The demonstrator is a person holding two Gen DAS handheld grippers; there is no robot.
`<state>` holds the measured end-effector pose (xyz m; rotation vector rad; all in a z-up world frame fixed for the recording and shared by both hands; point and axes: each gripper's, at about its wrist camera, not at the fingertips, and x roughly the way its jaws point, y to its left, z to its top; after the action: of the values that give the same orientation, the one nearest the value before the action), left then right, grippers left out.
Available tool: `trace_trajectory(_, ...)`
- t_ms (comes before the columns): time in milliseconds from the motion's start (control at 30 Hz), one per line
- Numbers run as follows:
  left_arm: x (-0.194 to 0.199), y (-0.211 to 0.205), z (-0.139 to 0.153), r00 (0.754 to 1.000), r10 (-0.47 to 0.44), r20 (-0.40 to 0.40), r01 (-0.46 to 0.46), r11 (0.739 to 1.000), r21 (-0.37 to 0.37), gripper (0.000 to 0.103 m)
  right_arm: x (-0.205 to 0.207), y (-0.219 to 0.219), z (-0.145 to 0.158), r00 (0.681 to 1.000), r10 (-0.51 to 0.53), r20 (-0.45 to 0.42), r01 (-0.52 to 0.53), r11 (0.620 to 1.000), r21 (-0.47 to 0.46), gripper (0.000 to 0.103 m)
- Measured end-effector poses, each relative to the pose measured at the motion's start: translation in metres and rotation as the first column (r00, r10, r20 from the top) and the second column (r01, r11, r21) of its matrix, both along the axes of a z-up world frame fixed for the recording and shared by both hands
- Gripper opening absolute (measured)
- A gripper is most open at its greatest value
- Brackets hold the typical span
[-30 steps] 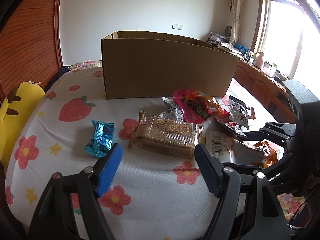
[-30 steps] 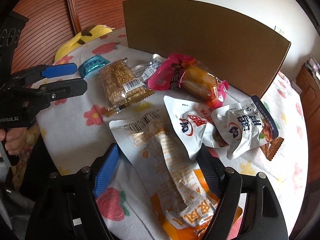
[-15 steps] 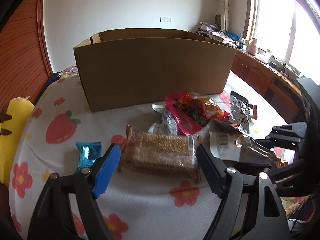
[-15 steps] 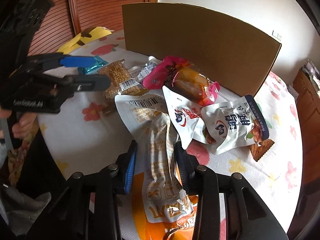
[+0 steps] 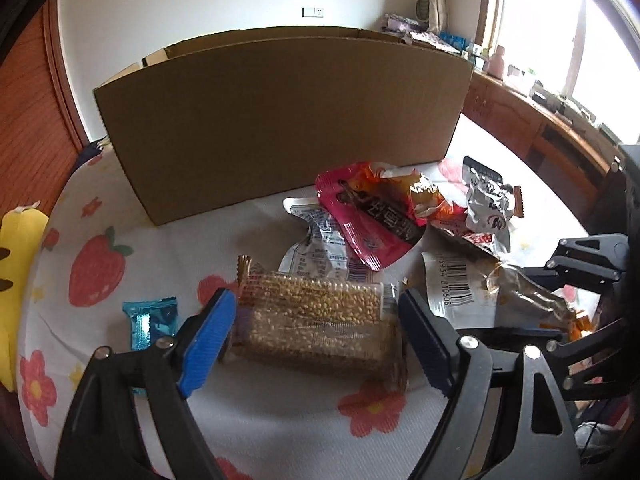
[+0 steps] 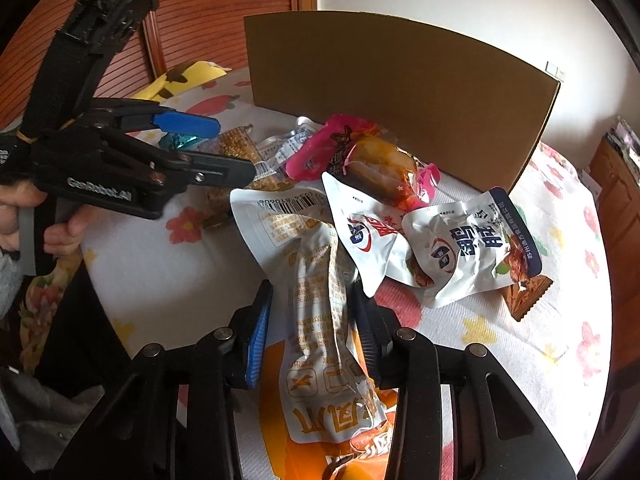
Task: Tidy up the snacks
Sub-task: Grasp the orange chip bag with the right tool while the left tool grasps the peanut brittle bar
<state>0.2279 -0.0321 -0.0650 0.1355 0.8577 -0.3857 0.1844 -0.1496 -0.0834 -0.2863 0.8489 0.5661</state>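
My left gripper (image 5: 316, 340) is open, its blue pads either side of a clear-wrapped grain bar (image 5: 316, 326) lying on the floral cloth. My right gripper (image 6: 314, 332) is shut on a long white-and-orange snack pouch (image 6: 320, 320), squeezing its middle. The left gripper also shows in the right wrist view (image 6: 208, 148). A large open cardboard box (image 5: 280, 116) stands behind the pile. Other snacks lie between: a pink pouch (image 5: 368, 220), white pouches (image 6: 472, 252), a small blue candy packet (image 5: 150, 322).
The table has a flower-and-strawberry cloth (image 5: 96, 264). A yellow plush toy (image 5: 16, 256) lies at its left edge. A wooden cabinet with clutter (image 5: 520, 116) runs under the window to the right. A brown-edged wrapper (image 6: 524, 296) peeks from under the white pouches.
My left gripper moved forward until its open pads bracket the grain bar. My right gripper closed from wide open onto the white-and-orange pouch.
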Motion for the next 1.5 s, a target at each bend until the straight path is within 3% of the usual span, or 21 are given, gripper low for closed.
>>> trace_trajectory(133,-0.002,-0.005,-0.003,1.000,-0.011,0.013,0.010,0.999,0.042,0.089,0.000,-0.001,0.000,1.000,0.002,0.002,-0.002,1.000,0.006,0.039)
trace_trajectory(267,0.004,0.001,-0.009,1.000,0.001,-0.022,-0.001,1.000,0.013,0.095,0.000,-0.003,0.000,1.000,0.004,0.002,-0.004,1.000,0.017,0.040)
trace_trajectory(567,0.010,0.010,-0.014,0.998,0.017,-0.066,-0.018,1.000,-0.016,0.098,-0.001,-0.005,0.000,1.000,0.006,0.001,-0.006,1.000,0.023,0.041)
trace_trajectory(800,0.006,0.007,-0.014,0.999,0.002,-0.054,-0.002,1.000,0.001,0.098,0.000,-0.004,0.000,1.000,0.003,-0.005,-0.003,1.000,0.020,0.041)
trace_trajectory(967,0.002,0.004,-0.011,0.998,-0.020,-0.065,0.019,1.000,-0.012,0.082,0.003,-0.003,0.000,1.000,-0.007,-0.009,0.007,1.000,0.020,0.039)
trace_trajectory(1033,-0.001,0.004,-0.010,0.997,-0.018,-0.070,0.017,1.000,-0.009,0.080,0.003,-0.001,0.000,1.000,-0.010,-0.009,0.010,1.000,0.015,0.037)
trace_trajectory(1233,-0.020,0.005,-0.003,1.000,-0.009,-0.018,0.010,1.000,0.021,0.079,0.001,0.001,0.005,1.000,-0.016,-0.005,0.016,0.999,0.044,0.037)
trace_trajectory(1500,-0.032,0.019,0.022,0.998,0.036,0.058,-0.034,0.999,-0.042,0.079,-0.004,0.005,0.024,0.999,-0.024,0.032,0.021,0.996,0.085,0.037)
